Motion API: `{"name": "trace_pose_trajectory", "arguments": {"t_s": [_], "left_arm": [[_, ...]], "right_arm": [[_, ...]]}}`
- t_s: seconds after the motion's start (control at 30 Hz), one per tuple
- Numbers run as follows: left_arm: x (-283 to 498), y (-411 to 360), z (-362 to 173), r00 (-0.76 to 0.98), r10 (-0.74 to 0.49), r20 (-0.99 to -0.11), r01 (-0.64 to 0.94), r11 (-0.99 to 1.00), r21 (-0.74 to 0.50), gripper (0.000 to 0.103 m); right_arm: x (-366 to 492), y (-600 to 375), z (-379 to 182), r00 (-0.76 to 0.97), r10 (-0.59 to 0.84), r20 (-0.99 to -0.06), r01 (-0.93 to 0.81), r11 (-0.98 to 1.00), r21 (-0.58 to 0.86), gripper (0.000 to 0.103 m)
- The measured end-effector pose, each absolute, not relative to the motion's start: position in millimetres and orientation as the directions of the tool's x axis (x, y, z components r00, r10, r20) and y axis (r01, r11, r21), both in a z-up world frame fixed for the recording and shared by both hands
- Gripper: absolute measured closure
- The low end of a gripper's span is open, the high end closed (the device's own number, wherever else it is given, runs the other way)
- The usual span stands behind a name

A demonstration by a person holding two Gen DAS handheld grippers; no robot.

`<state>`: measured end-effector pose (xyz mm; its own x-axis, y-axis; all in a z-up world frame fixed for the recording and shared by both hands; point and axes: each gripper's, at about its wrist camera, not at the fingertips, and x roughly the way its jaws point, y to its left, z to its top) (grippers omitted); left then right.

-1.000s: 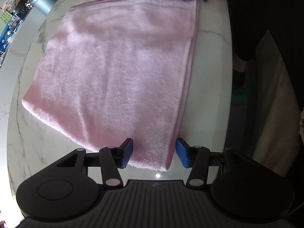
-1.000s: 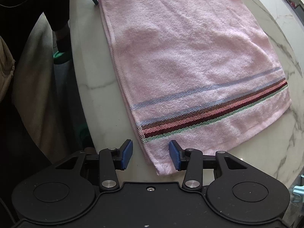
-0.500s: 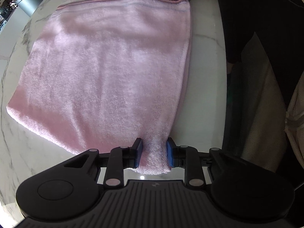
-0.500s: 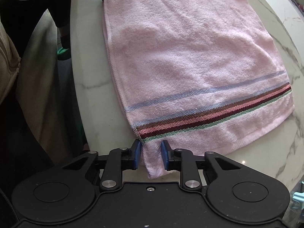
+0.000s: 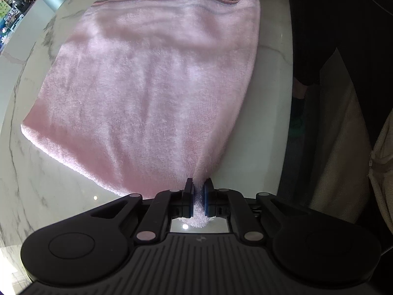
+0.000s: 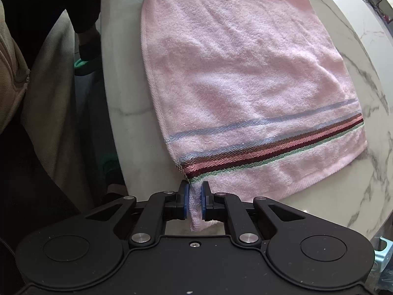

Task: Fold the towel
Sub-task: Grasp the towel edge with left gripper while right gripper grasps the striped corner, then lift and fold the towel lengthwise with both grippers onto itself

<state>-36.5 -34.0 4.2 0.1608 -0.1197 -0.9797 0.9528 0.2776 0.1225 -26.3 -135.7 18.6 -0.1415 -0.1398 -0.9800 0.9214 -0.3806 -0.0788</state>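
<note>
- The pink towel lies spread flat on the white marble table, its near long edge running along the side where the person stands; that edge is the natural one to lift for a fold away from the body.
- The left gripper is clamped on the plain corner of that edge, with a tuft of terry bunched between the blue pads and poking out behind them.
- The right gripper is closing on the other near corner, just past the striped band; the cloth is squeezed between its pads already.
- One grip per corner keeps the edge taut between the two hands, so it should rise as a straight line, not a sagging one.
- Cloth around each pinch puckers upward, which suggests that the lift is only starting.
- Judged from the flat lie, no fold is made yet.
</note>
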Motion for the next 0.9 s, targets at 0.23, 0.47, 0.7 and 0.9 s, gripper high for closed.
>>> {"name": "trace_pose_trajectory", "arguments": {"t_s": [0.23,0.47,0.7,0.9], "left_arm": [[-55,-28,28,0.169,-0.126,-0.978,0.954,0.270,0.130,0.097],[-30,-25,51,0.215,-0.125,-0.969,0.946,0.274,0.175,0.097],[6,-30,73,0.278,-0.124,-0.953,0.930,0.284,0.234,0.097],[47,-39,84,0.308,-0.111,-0.945,0.923,0.275,0.269,0.097]], "right_arm": [[-13,-141,43,-0.147,-0.128,-0.981,0.935,-0.343,-0.096,0.095],[-25,-139,80,-0.189,-0.116,-0.975,0.932,-0.333,-0.141,0.095],[-54,-144,106,-0.242,-0.096,-0.966,0.919,-0.341,-0.196,0.095],[-95,-140,117,-0.271,-0.085,-0.959,0.905,-0.361,-0.223,0.095]]}}
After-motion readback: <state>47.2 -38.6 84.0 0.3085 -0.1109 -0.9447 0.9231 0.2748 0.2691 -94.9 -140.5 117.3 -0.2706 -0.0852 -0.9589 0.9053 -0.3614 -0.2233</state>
